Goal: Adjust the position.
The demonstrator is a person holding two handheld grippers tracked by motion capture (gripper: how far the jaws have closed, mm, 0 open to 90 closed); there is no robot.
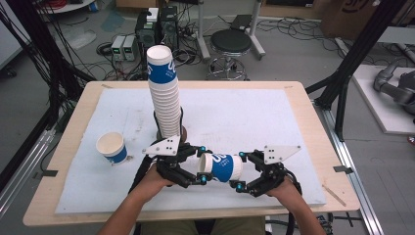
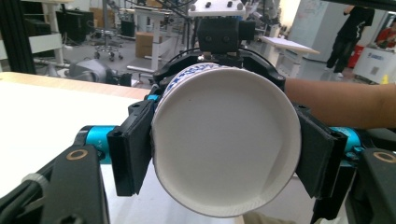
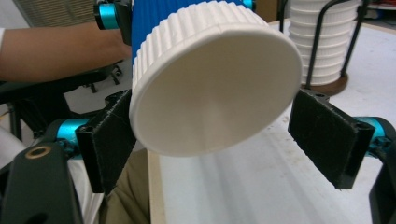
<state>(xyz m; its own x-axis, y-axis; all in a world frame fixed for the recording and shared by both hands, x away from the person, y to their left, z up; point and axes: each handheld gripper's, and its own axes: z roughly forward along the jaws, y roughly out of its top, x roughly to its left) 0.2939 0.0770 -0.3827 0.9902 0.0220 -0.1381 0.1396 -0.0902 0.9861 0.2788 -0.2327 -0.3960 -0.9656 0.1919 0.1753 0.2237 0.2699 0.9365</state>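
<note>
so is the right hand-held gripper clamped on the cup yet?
No: in the right gripper view the right hand-held gripper has a pad standing clear of the cup, with a visible gap between them.

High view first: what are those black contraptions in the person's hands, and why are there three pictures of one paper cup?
There is no machine here. A person holds two hand tools, each with a pair of black fingers that open and close like tongs.

The high view looks down on the table from above. The other two pictures come from small cameras riding on the tools, each looking out along its own fingers.

The left gripper has its fingers shut on one end of a blue and white paper cup, held sideways above the white mat. The right gripper faces the cup's other end with its fingers open.

On the mat are a tall stack of cups in a wire stand and one single cup standing mouth up.
</note>
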